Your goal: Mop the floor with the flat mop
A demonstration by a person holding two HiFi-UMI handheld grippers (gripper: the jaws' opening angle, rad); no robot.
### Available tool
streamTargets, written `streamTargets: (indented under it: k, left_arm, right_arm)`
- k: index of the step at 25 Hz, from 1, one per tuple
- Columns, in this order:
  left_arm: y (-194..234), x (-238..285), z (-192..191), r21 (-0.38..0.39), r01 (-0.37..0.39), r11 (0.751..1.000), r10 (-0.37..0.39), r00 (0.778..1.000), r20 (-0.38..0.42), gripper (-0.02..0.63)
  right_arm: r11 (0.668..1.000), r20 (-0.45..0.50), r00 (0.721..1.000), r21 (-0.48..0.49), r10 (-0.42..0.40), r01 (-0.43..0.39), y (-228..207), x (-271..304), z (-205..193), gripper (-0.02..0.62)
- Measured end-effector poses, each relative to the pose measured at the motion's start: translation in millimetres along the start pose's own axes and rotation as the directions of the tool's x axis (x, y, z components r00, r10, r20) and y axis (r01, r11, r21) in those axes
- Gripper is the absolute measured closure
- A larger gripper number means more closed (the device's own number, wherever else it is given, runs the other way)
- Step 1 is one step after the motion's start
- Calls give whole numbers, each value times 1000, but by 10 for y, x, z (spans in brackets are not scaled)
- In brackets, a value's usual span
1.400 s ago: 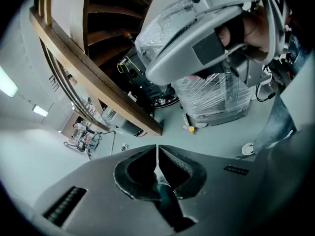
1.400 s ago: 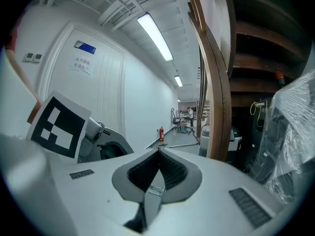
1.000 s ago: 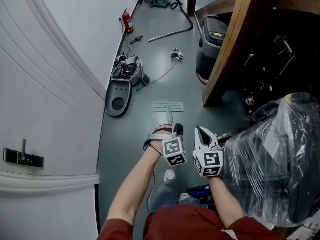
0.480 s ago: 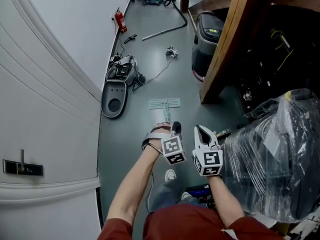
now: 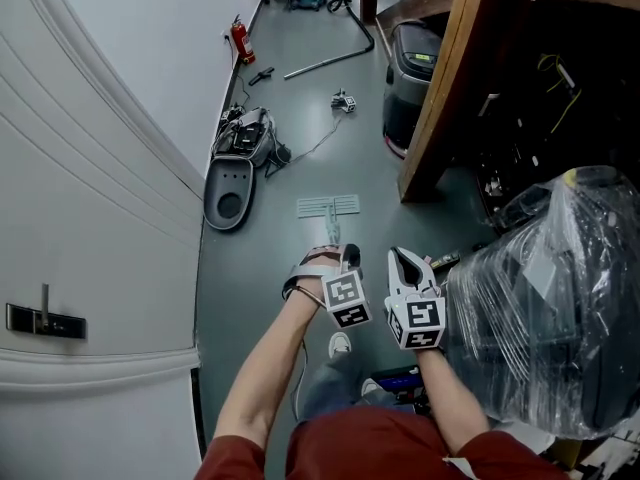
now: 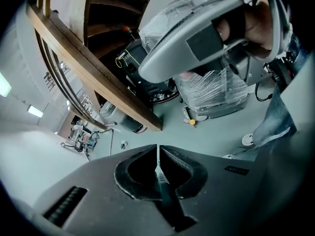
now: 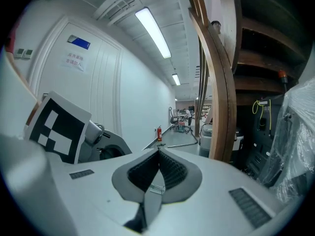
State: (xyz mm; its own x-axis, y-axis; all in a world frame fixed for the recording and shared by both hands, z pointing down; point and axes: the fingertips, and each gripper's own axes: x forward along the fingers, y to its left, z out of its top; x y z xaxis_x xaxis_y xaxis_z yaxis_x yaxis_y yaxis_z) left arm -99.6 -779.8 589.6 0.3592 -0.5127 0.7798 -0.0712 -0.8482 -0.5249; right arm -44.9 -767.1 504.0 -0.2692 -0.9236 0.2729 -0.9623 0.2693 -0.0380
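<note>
We hold the flat mop (image 5: pixel 329 207) out in front of us on the grey-green floor (image 5: pixel 270 268). Its head is a pale, narrow rectangle with fine lines running along its length. It lies flat, with its long side set crosswise to us. The thin pale handle (image 5: pixel 337 234) joins the head at the middle and runs straight back to the left gripper (image 5: pixel 348 260).

In the left gripper view, the left gripper (image 6: pixel 157 149) has its jaws clamped on the handle (image 6: pixel 160 175). A slim grey pole with a ribbed section sits in the hollow just behind the tips, which all but meet.

The right gripper (image 5: pixel 402 264) hangs just beside the left one, on its right and apart from the handle. In the right gripper view, the right gripper (image 7: pixel 158 151) has its jaws pressed together at the tips. A pale strip shows in the hollow behind them, and we cannot tell what it is.

The mop head lies between a dark oval shell (image 5: pixel 228 194) by the white wall (image 5: pixel 100 168) on our left and the foot of a slanting wooden beam (image 5: pixel 440 98) on our right. It touches neither. A bundle wrapped in clear plastic (image 5: pixel 550 298) stands near the right gripper. A red fire extinguisher (image 5: pixel 237 40) stands against the wall well beyond the mop.
</note>
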Motion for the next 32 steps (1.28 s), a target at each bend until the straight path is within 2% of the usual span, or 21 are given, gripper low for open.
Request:
streamTargets:
  k: [6,24,32]
  left_arm:
    - [-358,-233,92,-19,1,1000,-1,1000,-20,580]
    - [-1954,-1005,643,-60,-3,998,-2,996,-88,578]
    - [-2296,-1242,814,-82,4,997,-11,996,-88,579]
  right_arm:
    - [1000,28,999,-10,16,-16,45,-413,-12,578]
    - [996,52,996,-44,77,-75,44,-2216,-382,578]
    - [997,42,996,-27,80,-78,7,-2594,-513,578]
